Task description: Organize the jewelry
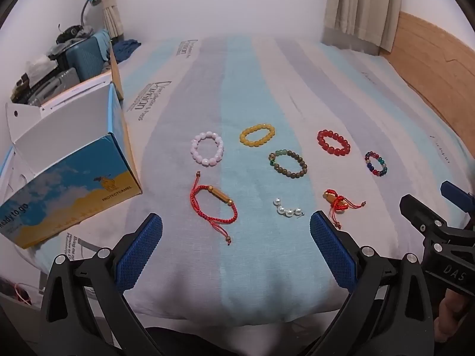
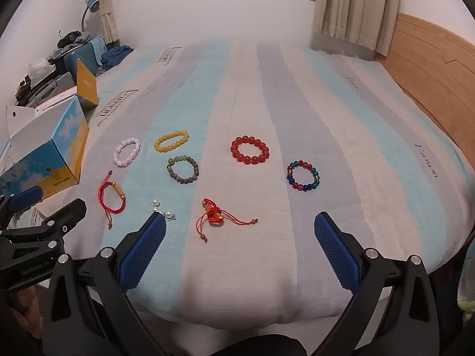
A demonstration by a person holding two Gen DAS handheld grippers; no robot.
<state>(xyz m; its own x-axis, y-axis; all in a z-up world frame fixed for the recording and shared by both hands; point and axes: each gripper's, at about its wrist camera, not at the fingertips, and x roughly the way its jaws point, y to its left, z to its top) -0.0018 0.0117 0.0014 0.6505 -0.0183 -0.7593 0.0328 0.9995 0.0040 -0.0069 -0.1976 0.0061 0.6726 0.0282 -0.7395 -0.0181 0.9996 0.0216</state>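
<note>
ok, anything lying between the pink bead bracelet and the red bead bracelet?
Yes: the yellow bead bracelet sits between the pink bead bracelet and the red bead bracelet; both wrist views show it.

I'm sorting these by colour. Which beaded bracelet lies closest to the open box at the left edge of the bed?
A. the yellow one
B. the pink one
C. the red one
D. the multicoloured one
B: the pink bracelet lies nearest the box; the yellow bracelet, red bracelet and multicoloured bracelet lie farther right.
</note>
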